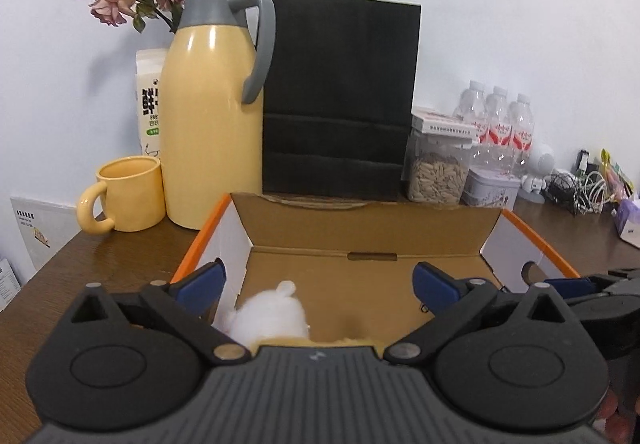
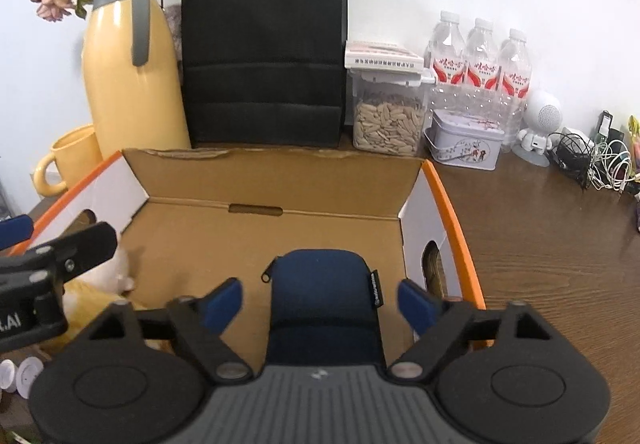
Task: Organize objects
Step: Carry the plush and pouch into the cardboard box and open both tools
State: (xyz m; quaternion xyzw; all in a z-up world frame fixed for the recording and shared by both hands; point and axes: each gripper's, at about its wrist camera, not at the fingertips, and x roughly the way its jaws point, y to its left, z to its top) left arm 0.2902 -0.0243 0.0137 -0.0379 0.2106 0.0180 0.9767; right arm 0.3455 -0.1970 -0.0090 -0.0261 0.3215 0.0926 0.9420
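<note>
- Left tool is spread wide over the white fluffy plush toy, which lies loose in the open cardboard box with orange-edged sides.
- Right tool is spread either side of the navy zipped fabric pouch, pads clear of it; likely both items have been stowed there.
- Box walls crowd both tools sideways; open room lies above.

The box is brown inside with orange edges, the pouch is dark blue, the fluffy toy is white, the jug is yellow and grey, the bag is black
</note>
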